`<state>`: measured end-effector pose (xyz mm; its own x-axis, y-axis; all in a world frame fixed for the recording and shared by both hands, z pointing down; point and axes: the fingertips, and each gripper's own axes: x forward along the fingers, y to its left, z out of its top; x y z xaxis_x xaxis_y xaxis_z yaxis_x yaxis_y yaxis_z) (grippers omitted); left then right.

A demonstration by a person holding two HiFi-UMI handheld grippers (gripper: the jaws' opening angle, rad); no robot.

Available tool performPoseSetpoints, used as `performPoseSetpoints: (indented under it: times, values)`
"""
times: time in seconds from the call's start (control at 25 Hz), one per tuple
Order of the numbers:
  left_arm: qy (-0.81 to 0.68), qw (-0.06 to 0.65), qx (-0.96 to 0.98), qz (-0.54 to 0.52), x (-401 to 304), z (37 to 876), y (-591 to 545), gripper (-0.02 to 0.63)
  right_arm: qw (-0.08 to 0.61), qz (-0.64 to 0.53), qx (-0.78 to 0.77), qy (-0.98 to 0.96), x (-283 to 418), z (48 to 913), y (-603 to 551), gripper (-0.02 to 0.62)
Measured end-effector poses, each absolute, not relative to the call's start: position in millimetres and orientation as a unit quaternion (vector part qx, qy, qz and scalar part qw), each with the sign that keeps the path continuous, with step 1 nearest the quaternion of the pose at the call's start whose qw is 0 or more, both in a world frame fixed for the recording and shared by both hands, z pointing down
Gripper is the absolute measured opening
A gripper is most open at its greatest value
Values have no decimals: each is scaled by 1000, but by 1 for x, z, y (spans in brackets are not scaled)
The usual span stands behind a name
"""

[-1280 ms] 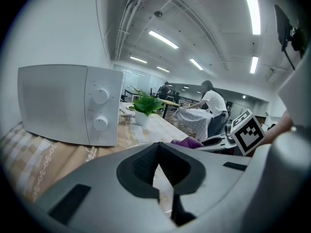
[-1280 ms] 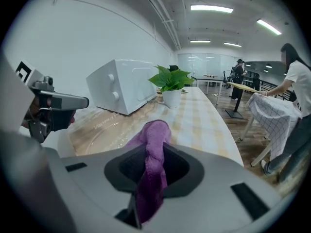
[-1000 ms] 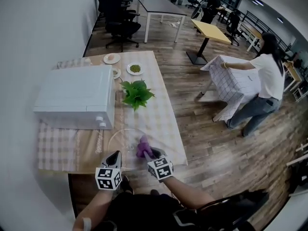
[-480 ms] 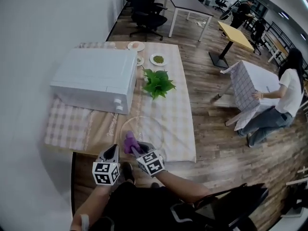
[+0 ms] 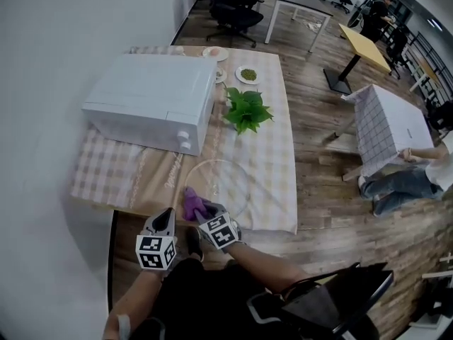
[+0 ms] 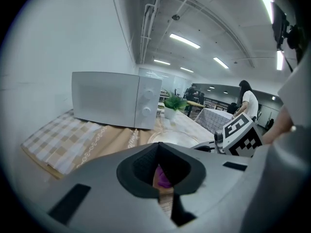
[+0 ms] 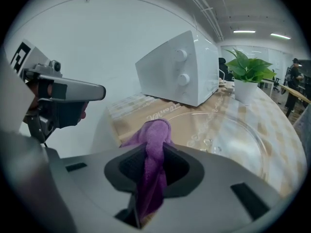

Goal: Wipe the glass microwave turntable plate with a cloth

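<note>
Since a second ago, the right gripper point(image 5: 203, 211), clamped on the purple cloth point(image 5: 192, 202), has slid to the near-left rim of the glass plate point(image 5: 230, 183) on the worktop point(image 5: 134, 183). The left gripper point(image 5: 168, 214) is closed and empty. Water drops point(image 7: 210, 142) remain, so the wiping seems unfinished.

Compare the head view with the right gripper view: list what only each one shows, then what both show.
Only the head view: a small dish of something green beyond the plant, the wood floor, and a person crouched by a checked cloth.
Only the right gripper view: droplets on the glass plate, and the right gripper with its tongs shut on the purple cloth.
Both: the microwave, the plant, the plate, the cloth and the left gripper.
</note>
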<state>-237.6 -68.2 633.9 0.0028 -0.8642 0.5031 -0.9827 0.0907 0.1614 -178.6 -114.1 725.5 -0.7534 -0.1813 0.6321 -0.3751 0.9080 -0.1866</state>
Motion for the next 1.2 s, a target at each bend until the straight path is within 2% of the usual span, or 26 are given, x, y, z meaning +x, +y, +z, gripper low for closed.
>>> performPoseSetpoints:
  times: [1.2]
  values:
    - [-646,240,713,132,-137,640,-109,8,305,187,266,-895,-32,725,-162,84]
